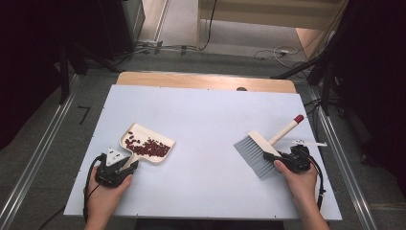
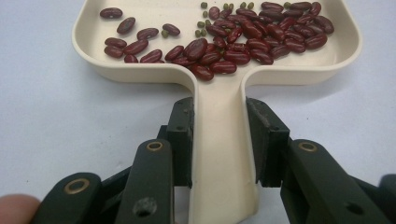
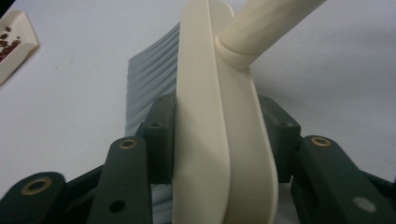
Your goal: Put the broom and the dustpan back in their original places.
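Note:
A cream dustpan rests on the white table at the left, holding several dark red beans and a few small green ones. My left gripper is shut on the dustpan's handle, one pad pressed to each side. At the right, a cream brush with grey bristles lies on the table, its red-tipped handle pointing up and right. My right gripper stands around the near end of the brush head, jaws close on both sides but not clamping it.
The white sheet covers the table, with a bare wooden strip at its far edge. A small white tag lies just right of the brush. Cables run across the floor beyond the table.

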A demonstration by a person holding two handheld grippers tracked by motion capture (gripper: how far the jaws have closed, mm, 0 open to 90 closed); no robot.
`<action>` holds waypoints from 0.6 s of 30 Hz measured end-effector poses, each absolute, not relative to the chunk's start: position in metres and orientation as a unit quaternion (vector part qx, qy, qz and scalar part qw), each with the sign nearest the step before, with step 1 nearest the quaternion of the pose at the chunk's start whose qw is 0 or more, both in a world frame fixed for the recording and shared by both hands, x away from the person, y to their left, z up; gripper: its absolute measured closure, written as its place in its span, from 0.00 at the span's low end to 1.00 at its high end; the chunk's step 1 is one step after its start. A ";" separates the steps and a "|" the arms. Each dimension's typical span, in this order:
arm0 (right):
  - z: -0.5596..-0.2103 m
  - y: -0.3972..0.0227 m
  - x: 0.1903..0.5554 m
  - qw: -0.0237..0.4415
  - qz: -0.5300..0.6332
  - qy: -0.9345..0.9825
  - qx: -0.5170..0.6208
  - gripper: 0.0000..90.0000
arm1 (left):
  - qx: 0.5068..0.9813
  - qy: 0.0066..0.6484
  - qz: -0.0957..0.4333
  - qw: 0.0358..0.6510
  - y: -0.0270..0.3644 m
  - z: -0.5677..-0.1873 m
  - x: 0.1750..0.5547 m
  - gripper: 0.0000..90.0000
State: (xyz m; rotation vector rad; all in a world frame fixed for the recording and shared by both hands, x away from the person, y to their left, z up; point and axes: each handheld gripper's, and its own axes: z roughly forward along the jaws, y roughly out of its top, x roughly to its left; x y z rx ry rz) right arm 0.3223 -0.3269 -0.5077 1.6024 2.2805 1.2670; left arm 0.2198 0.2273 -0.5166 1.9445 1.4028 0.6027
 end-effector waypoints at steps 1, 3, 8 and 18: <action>-0.507 -0.326 0.322 0.052 0.406 0.747 0.524 0.53 | 0.742 0.536 0.230 0.329 0.227 -0.517 0.220 0.73; -0.508 -0.326 0.323 0.058 0.392 0.751 0.528 0.48 | 0.742 0.536 0.233 0.329 0.227 -0.517 0.220 0.73; -0.502 -0.322 0.321 0.106 0.345 0.773 0.521 0.28 | 0.745 0.526 0.243 0.329 0.224 -0.516 0.219 0.60; -0.485 -0.352 0.318 0.130 0.374 0.741 0.542 0.38 | 0.726 0.508 0.234 0.400 0.241 -0.498 0.213 0.38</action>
